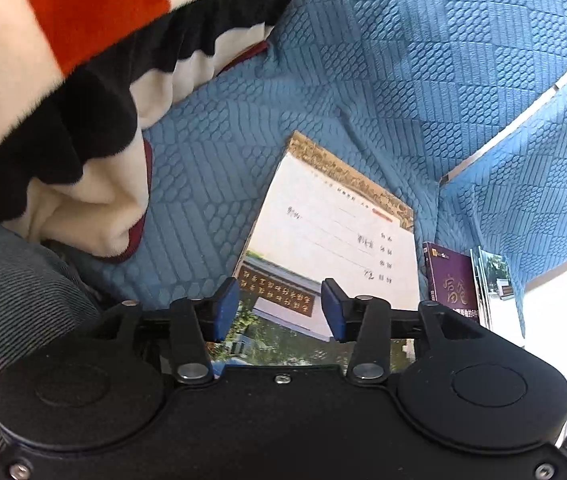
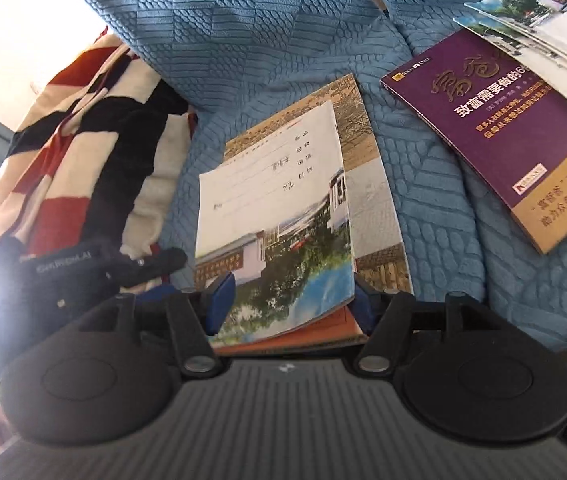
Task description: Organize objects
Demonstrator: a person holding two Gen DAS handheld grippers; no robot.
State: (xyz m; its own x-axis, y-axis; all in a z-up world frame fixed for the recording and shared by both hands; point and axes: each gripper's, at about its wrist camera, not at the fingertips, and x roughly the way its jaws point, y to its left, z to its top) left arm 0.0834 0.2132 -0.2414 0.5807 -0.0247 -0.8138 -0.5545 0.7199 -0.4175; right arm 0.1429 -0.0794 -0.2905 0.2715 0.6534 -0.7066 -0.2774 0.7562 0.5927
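Blue quilted cover (image 2: 283, 32) under everything; your books lie on it. Centre stack: a thin exercise book (image 2: 275, 216) with a white label panel, handwritten lines and a printed photo of a building and trees, lying on a larger book (image 2: 371, 200) with tan and grey artwork; an orange cover edge (image 2: 335, 326) shows beneath at the near end. Off to the right, well apart, a purple book (image 2: 495, 128) with gold and white Chinese lettering, with more thin booklets (image 2: 543, 28) fanned over its far corner. A red, black and cream striped blanket (image 2: 83, 152) is bunched at the left.

Your right gripper (image 2: 289, 306) points down at the near end of the stack, jaws apart, blue pads either side of the exercise book's near edge, not pressing on it. Your left gripper (image 1: 279, 308) hangs over the same book's cover, jaws apart with nothing gripped; it shows as a dark body at the left edge of the right wrist view.
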